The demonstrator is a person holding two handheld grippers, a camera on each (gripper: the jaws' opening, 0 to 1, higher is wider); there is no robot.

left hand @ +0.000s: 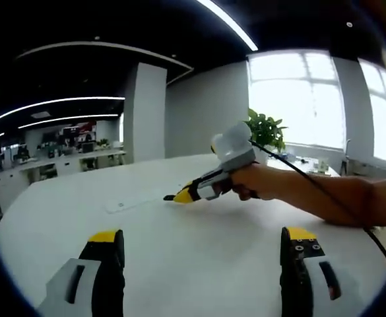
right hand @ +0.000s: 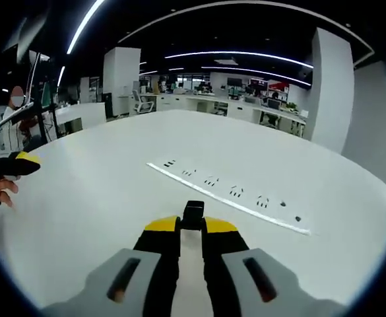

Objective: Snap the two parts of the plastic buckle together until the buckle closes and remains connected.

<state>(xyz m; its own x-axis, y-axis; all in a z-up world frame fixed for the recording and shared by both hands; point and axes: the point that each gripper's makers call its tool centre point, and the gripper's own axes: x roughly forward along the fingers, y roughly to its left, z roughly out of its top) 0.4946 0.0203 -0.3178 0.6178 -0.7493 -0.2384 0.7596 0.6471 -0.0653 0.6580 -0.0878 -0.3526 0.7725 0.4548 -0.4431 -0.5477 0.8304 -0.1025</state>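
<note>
- Left gripper [left hand: 202, 254]: jaws spread wide above the white table [left hand: 179, 218], holding nothing.
- Right gripper [right hand: 191, 228]: jaws pressed together, pinching 1 black buckle piece [right hand: 193, 214].

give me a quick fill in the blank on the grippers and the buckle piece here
1. The right gripper is shut on a small ____ buckle piece.
2. The left gripper has its jaws ____.
3. The power strip set in the white table lies ____ the right gripper's tips.

Missing words: black; open; beyond
</note>
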